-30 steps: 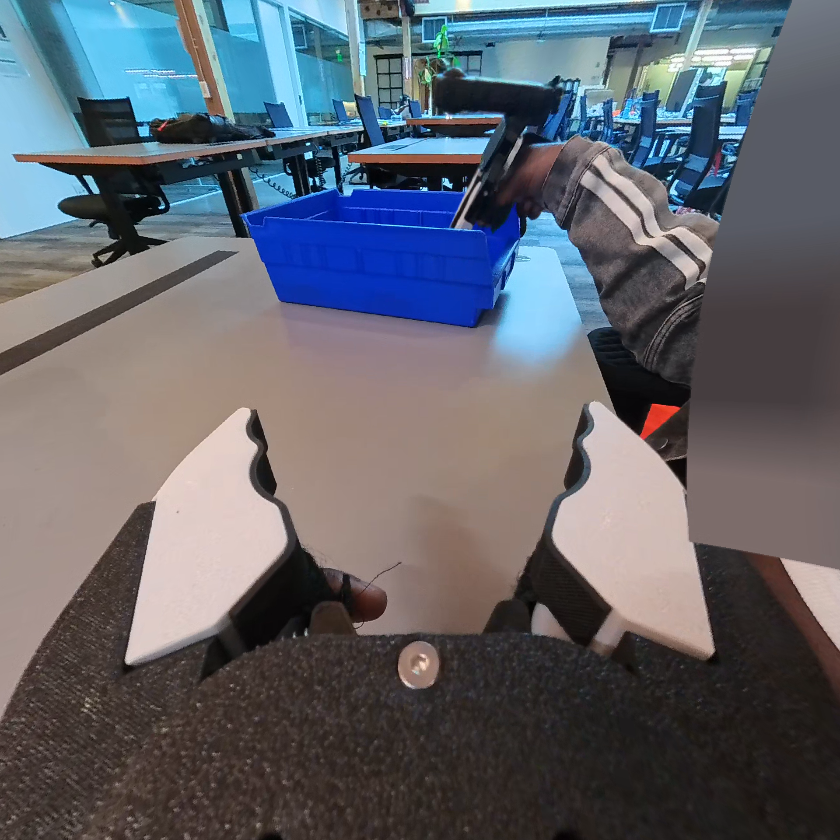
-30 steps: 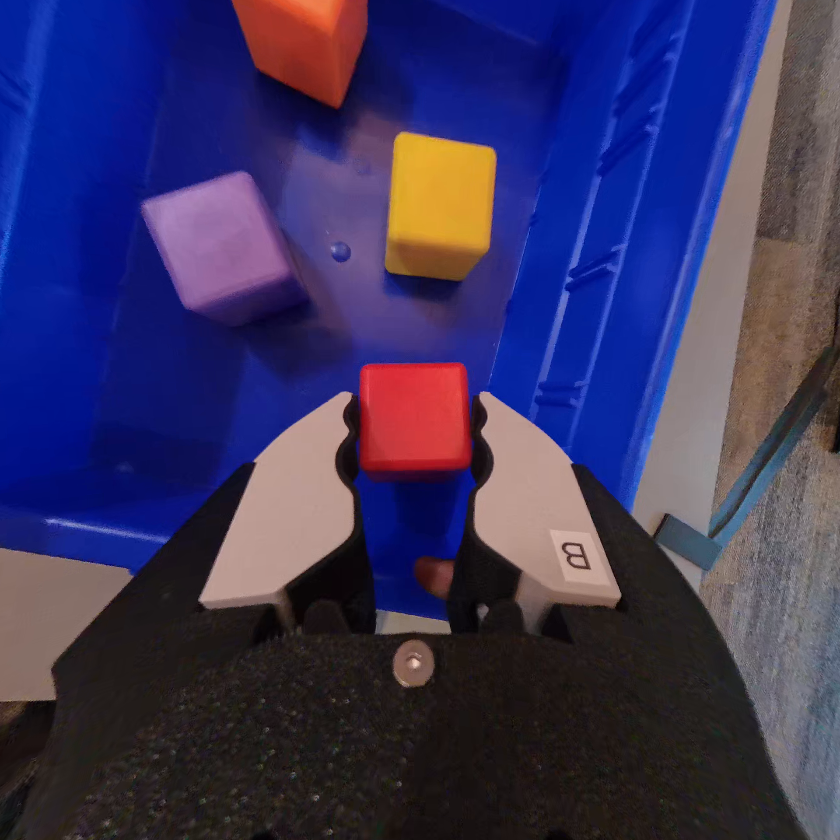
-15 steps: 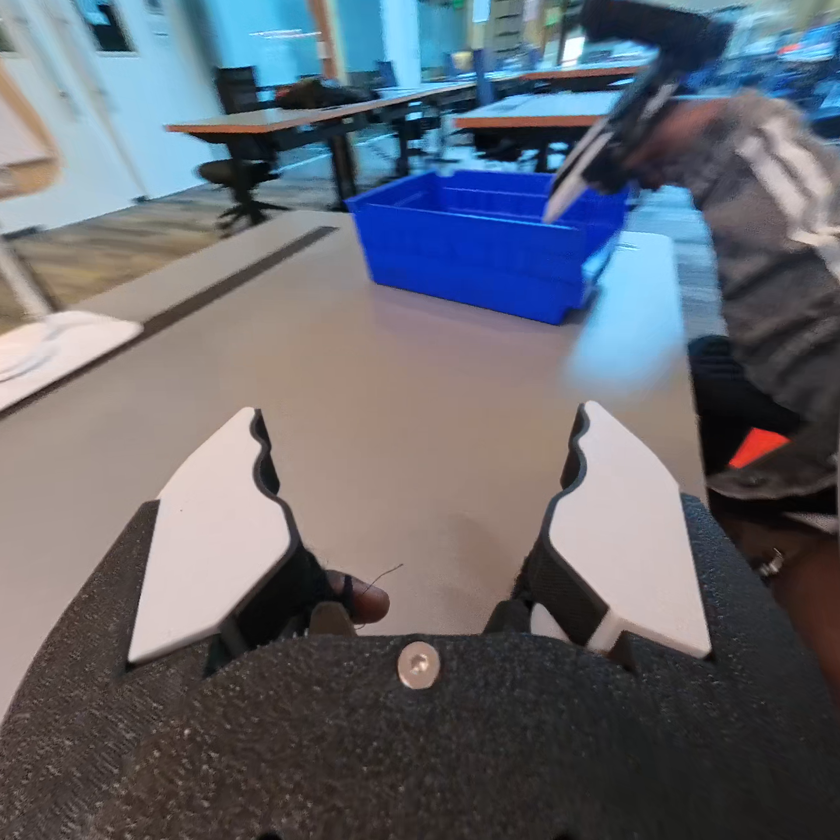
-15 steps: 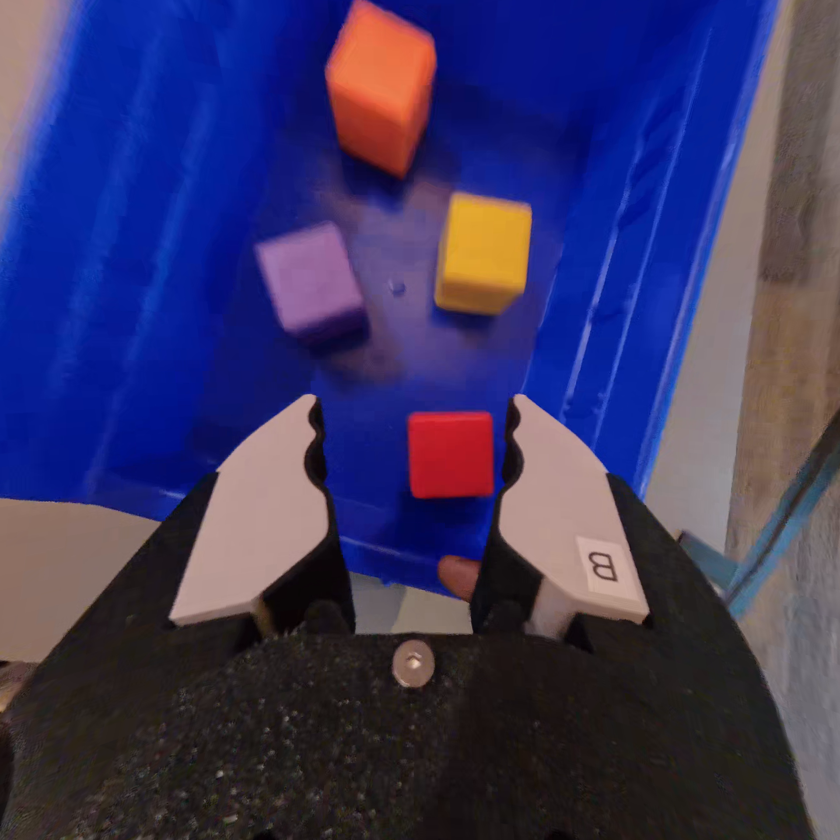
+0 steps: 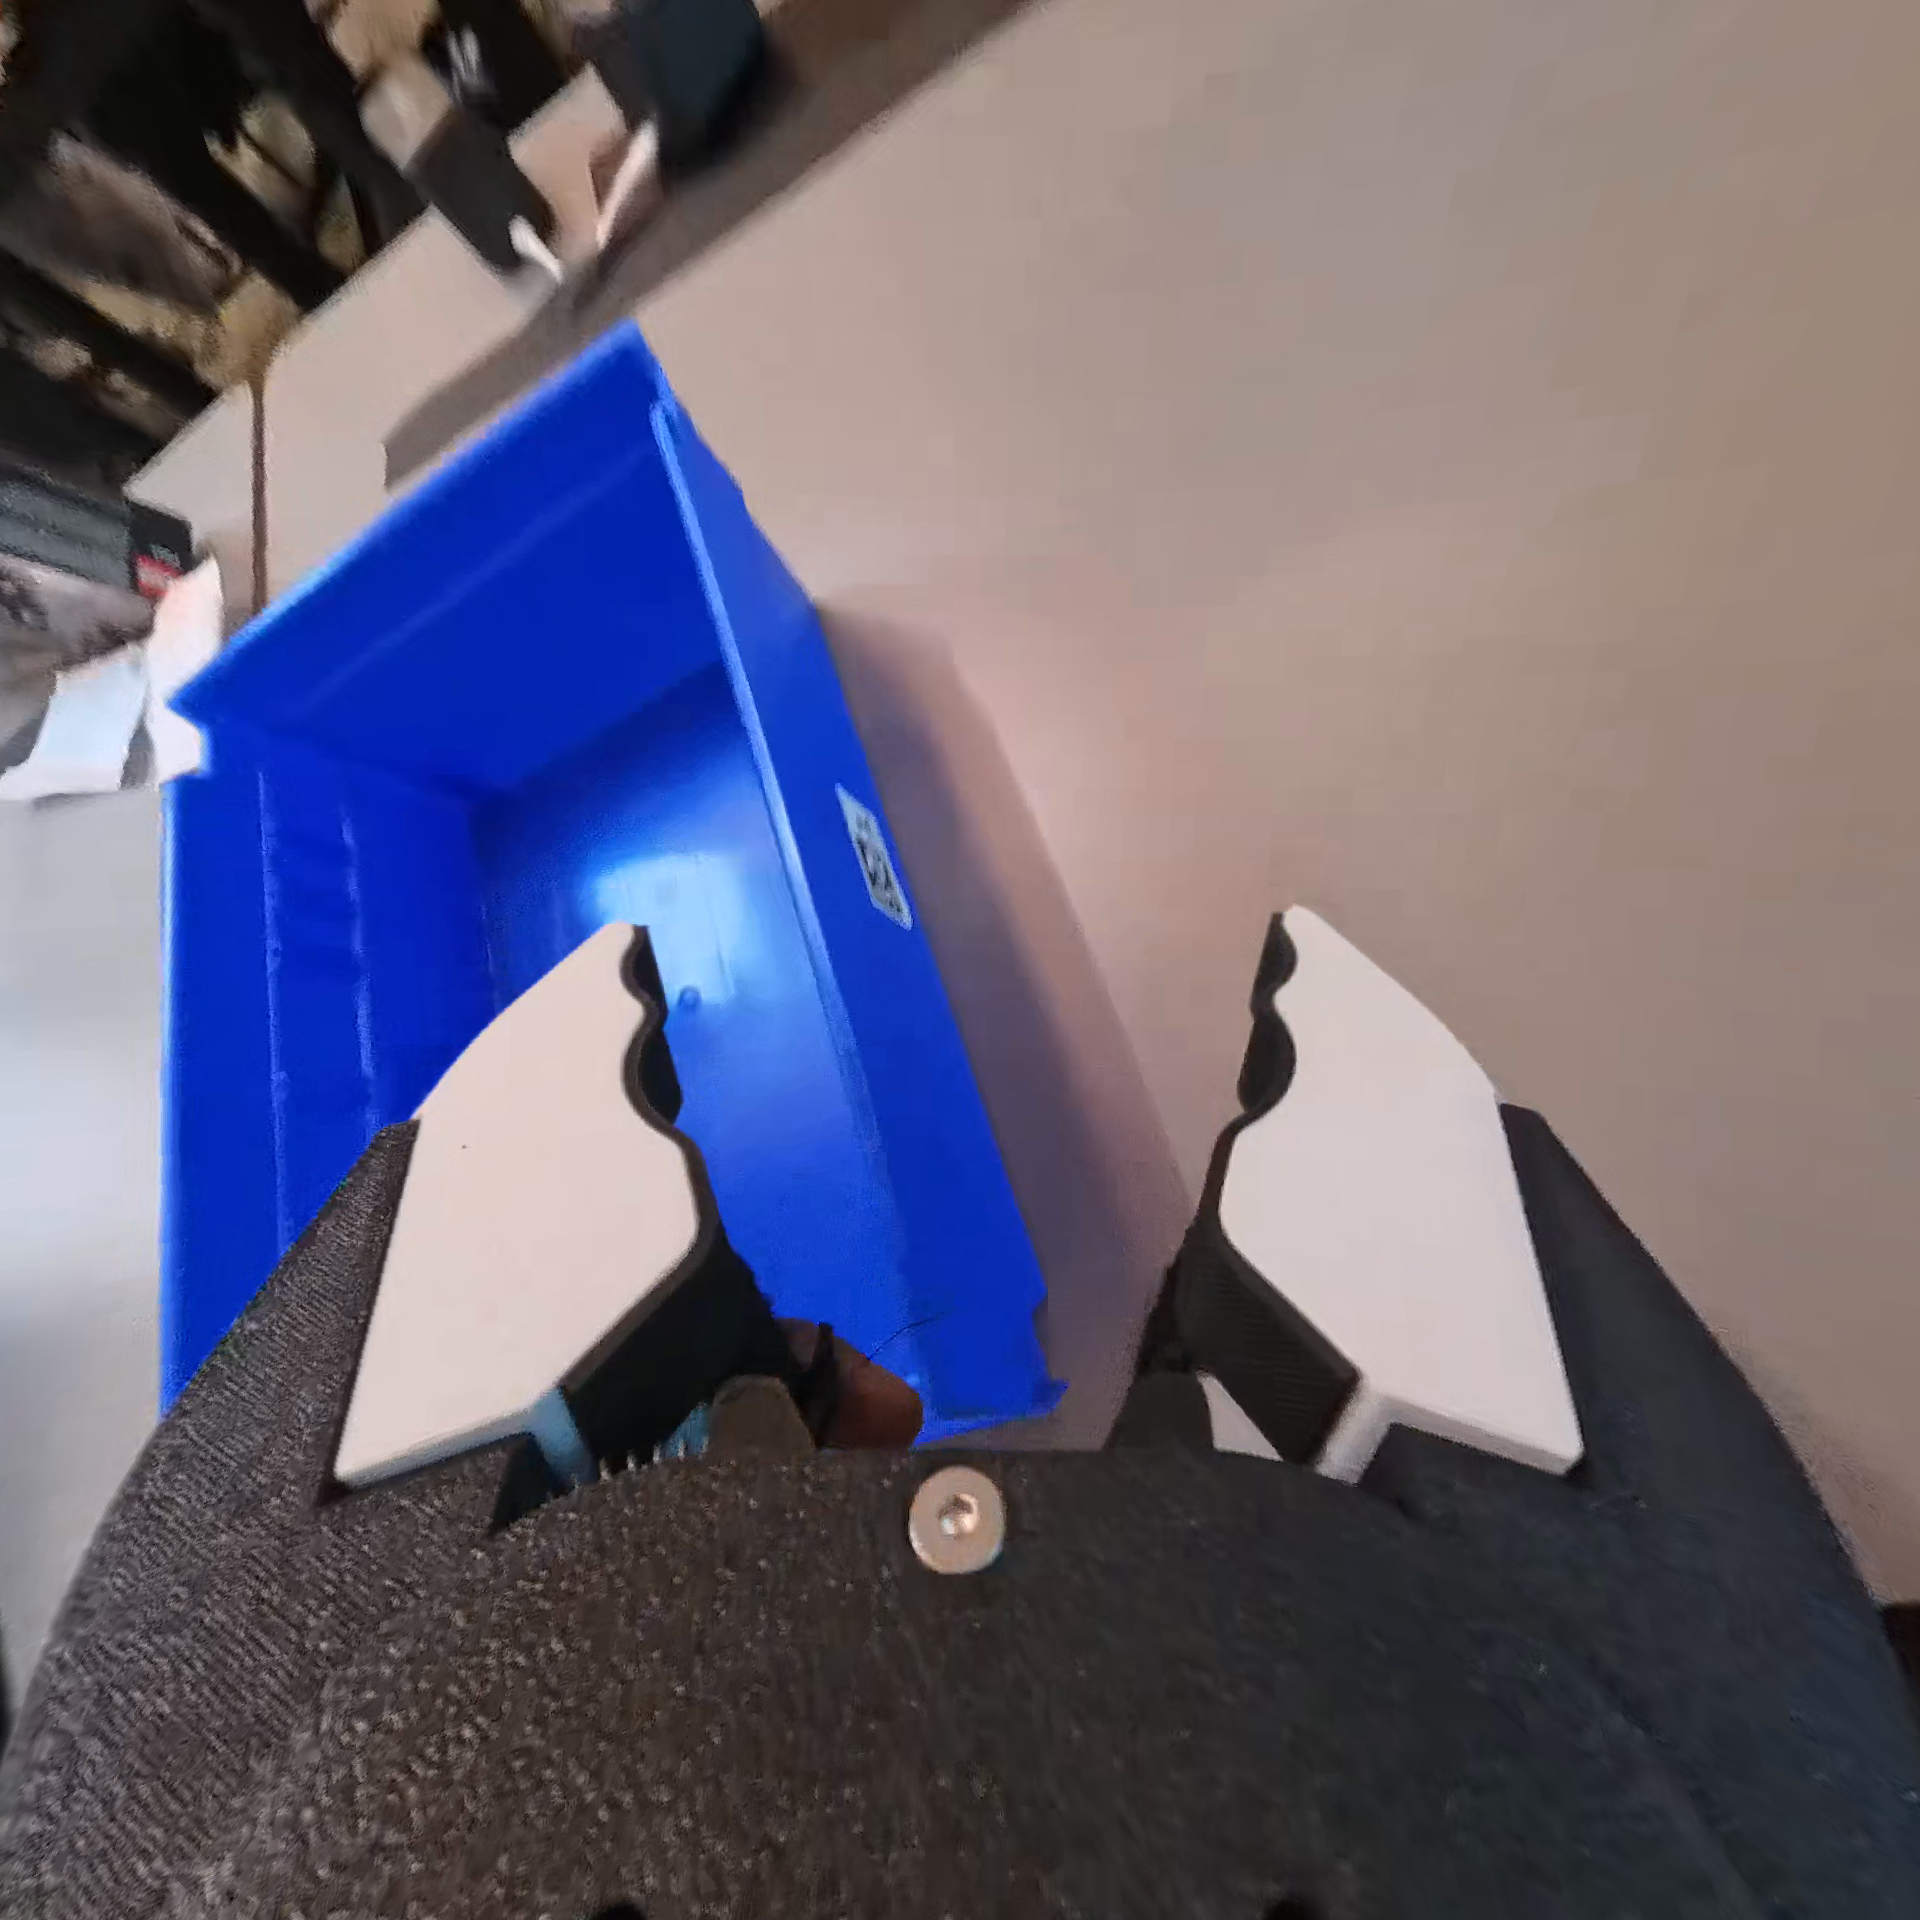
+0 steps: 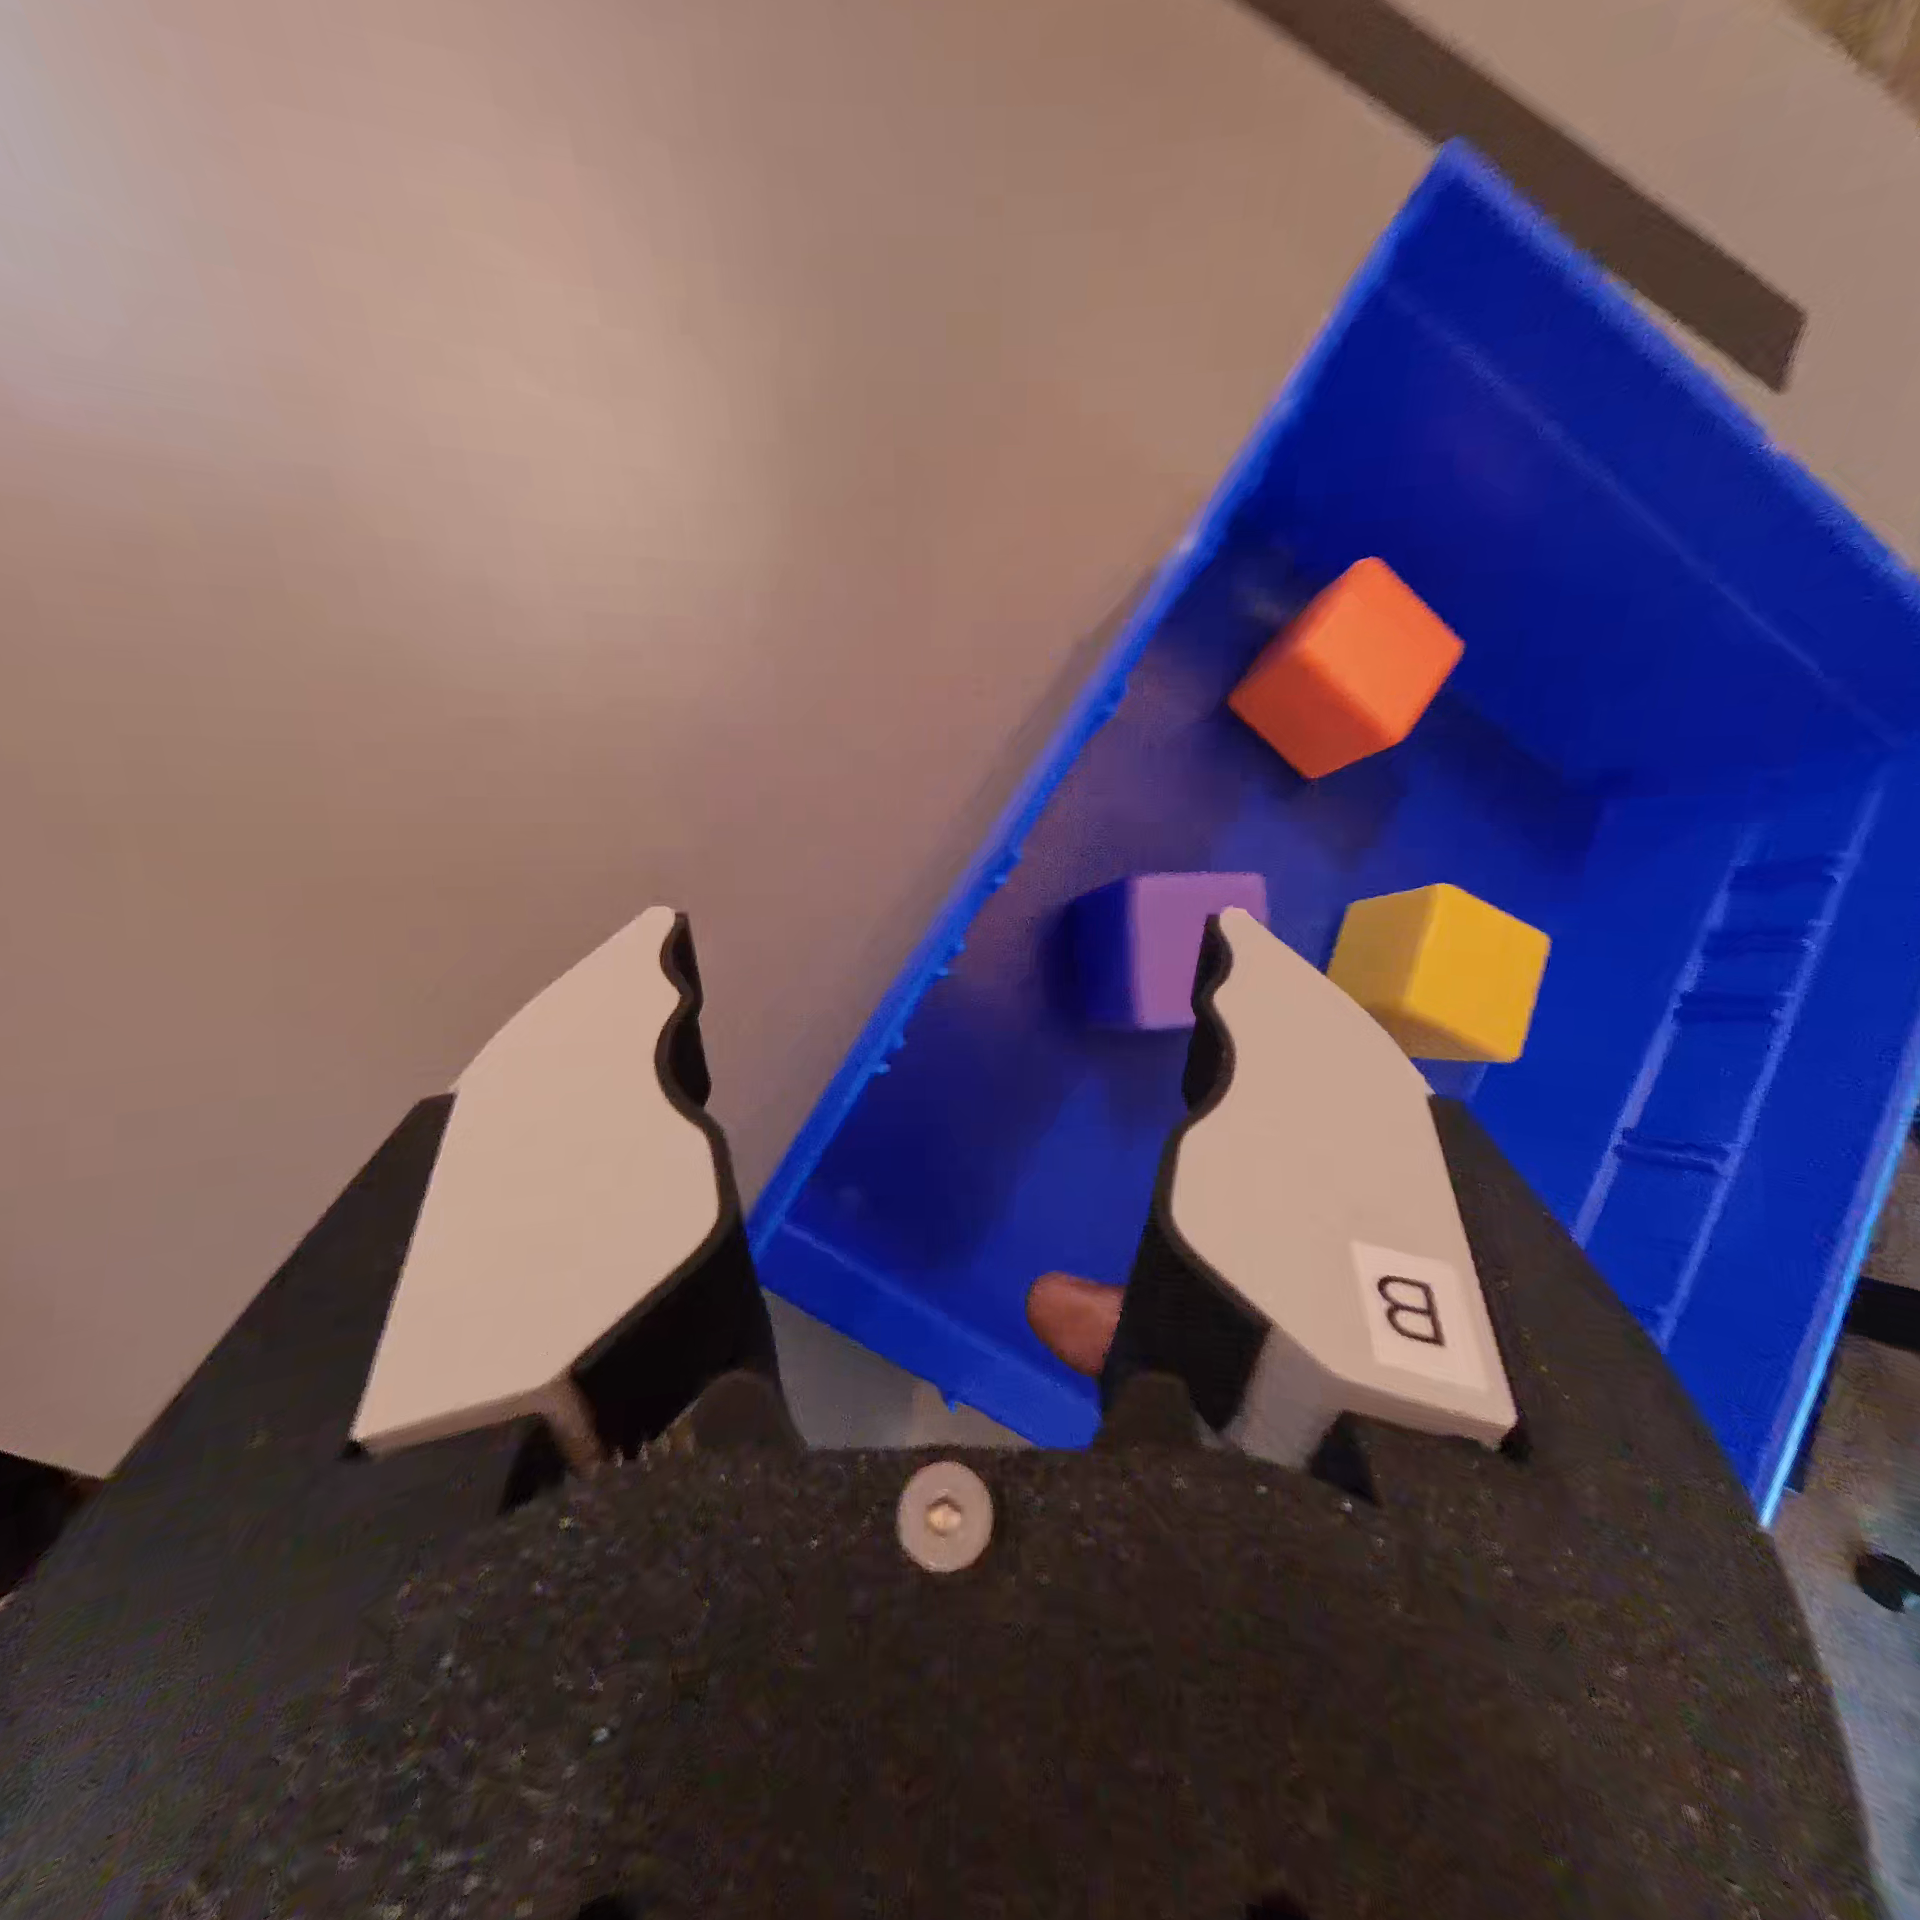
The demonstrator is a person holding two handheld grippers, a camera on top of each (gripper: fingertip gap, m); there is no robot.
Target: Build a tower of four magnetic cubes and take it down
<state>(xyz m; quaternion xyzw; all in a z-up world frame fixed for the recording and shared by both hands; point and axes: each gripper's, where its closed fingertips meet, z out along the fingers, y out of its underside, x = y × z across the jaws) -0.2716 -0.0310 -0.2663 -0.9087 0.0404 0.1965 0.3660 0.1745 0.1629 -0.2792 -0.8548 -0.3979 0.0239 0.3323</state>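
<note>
Grey and smooth, the bench (image 6: 520,416) has a dark stripe (image 6: 1558,197). On it sits a blue bin (image 6: 1662,582) with an orange cube (image 6: 1345,665), purple cube (image 6: 1153,951) and yellow cube (image 6: 1439,971) inside. Both grippers, left (image 5: 951,935) and right (image 6: 940,925), have wide-open, empty jaws. Blurry dark room things lie beyond.

Two things bear writing, contents not given here; a white sticker (image 6: 1415,1311) w/ one black printed character sits on the grey outer face of the right gripper's (image 6: 948,930) right-hand finger, near its base; a small white label (image 5: 876,871) w/ dark marks sits on the outer side wall of the blue bin (image 5: 582,582), blurred, can't be read; no other text, brand, number or sign shows.
</note>
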